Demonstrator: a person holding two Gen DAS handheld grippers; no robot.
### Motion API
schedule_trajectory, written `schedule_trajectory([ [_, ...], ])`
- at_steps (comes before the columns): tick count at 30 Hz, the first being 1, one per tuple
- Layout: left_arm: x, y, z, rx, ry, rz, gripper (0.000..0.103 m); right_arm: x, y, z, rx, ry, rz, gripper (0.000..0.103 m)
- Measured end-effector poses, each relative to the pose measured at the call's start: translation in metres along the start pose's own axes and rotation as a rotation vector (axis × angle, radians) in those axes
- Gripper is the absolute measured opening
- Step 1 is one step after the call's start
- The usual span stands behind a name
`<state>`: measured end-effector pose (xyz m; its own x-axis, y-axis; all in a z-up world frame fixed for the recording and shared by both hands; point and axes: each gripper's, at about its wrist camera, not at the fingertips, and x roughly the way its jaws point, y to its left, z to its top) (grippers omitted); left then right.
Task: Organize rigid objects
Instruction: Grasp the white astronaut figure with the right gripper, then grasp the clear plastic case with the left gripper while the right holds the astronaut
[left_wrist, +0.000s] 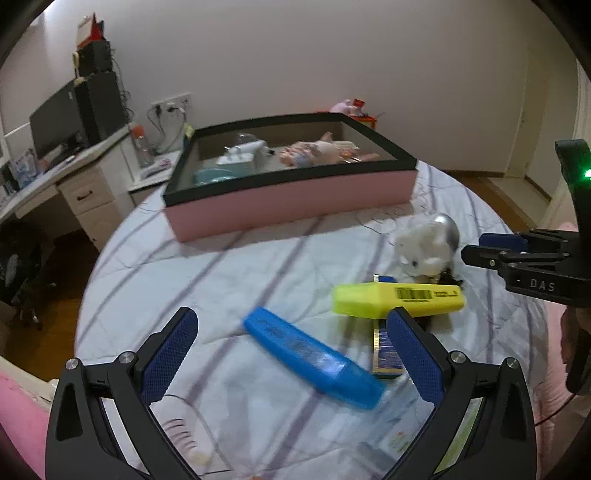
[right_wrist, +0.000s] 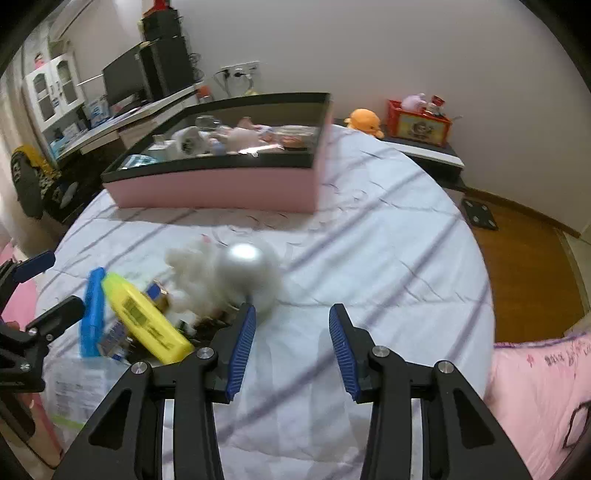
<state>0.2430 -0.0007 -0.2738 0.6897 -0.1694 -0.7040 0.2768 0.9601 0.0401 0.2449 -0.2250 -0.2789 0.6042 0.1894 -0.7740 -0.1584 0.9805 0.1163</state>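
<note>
With both jaws spread wide and empty, the left gripper (left_wrist: 291, 339) is straddling the blue highlighter (left_wrist: 314, 358) lying beside the yellow highlighter (left_wrist: 399, 299), risking nudging the 2 together, while the right gripper (right_wrist: 291, 347) is hovering open, holding nothing.
</note>
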Motion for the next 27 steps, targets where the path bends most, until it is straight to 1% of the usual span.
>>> schedule_trajectory([
  [2, 0.002, -0.006, 0.001, 0.006, 0.004, -0.020, 0.103, -0.003, -0.002, -0.001, 0.011, -0.028, 0.008, 0.045],
  [3, 0.004, -0.008, 0.001, 0.008, 0.012, -0.028, 0.103, -0.006, 0.000, 0.000, 0.006, -0.045, 0.011, 0.050],
  [5, 0.003, -0.012, 0.001, 0.016, 0.009, -0.033, 0.103, -0.013, 0.003, 0.001, -0.007, -0.082, 0.031, 0.080],
  [6, 0.003, -0.014, 0.001, 0.019, 0.010, -0.030, 0.103, -0.015, 0.006, 0.003, -0.015, -0.101, 0.052, 0.084],
  [9, 0.002, -0.012, 0.001, 0.019, 0.013, -0.020, 0.103, -0.010, 0.016, 0.011, -0.030, -0.107, 0.116, 0.084],
  [12, 0.001, -0.009, 0.001, 0.007, 0.017, -0.025, 0.103, 0.006, 0.028, 0.016, -0.051, -0.078, 0.132, 0.084],
  [16, 0.004, -0.009, 0.004, 0.011, 0.029, -0.039, 0.103, 0.034, 0.033, 0.022, -0.048, -0.010, 0.153, 0.084],
  [17, 0.006, -0.010, 0.005, 0.016, 0.031, -0.045, 0.103, 0.036, 0.033, 0.021, -0.052, -0.011, 0.154, 0.080],
  [18, 0.007, -0.011, 0.006, 0.019, 0.033, -0.053, 0.103, 0.037, 0.032, 0.021, -0.047, -0.019, 0.149, 0.074],
  [21, 0.013, -0.020, 0.010, 0.036, 0.042, -0.075, 0.103, 0.028, 0.021, 0.018, -0.008, -0.049, 0.144, 0.074],
  [22, 0.014, -0.023, 0.011, 0.042, 0.043, -0.084, 0.103, 0.024, 0.015, 0.017, 0.004, -0.068, 0.129, 0.074],
  [24, 0.020, -0.030, 0.013, 0.052, 0.056, -0.103, 0.103, 0.018, 0.005, 0.013, 0.010, -0.065, 0.085, 0.074],
  [27, 0.028, -0.045, 0.015, 0.087, 0.082, -0.141, 0.103, 0.010, -0.011, 0.006, 0.049, -0.066, 0.072, 0.074],
])
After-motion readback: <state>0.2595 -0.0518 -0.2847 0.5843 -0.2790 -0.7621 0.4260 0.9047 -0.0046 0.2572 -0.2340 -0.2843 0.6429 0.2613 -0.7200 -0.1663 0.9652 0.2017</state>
